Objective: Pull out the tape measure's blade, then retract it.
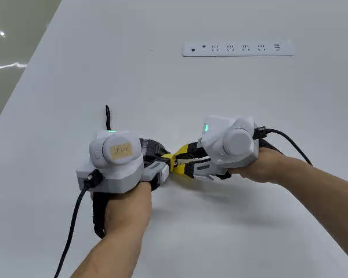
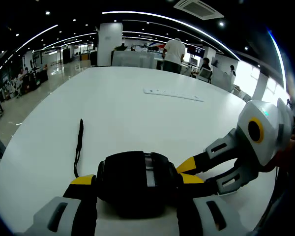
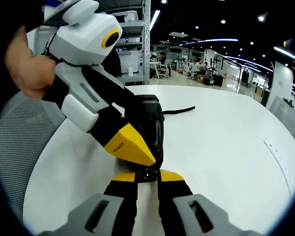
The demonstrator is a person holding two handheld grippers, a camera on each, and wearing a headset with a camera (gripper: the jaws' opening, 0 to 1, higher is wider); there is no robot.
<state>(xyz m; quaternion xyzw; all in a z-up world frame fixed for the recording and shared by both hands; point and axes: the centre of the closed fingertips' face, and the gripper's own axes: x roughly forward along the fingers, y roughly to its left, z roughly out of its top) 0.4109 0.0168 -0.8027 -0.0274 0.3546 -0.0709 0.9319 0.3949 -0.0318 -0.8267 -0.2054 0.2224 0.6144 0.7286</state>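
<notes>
The tape measure [image 2: 133, 191], a squat, rounded black case with a slightly glossy shell and a pale strip down its face, sits low over the tabletop [image 1: 162, 75], directly in front of the person. The left gripper [image 2: 136, 179] has it clamped across its width, the yellow-tipped jaws pressed to either side of the case. At the case's mouth the right gripper [image 3: 147, 175] has its jaws drawn almost together on a small dark tab, which I take to be the blade tip [image 3: 146, 173]. No length of blade is out between the two grippers, so the pull looks to be only starting; the draw and the retraction both remain. A thin black wrist strap [image 2: 78, 145] trails from the case, limp on the smooth, matte white tabletop. Well beyond lies a flat white power strip [image 1: 238, 48].
</notes>
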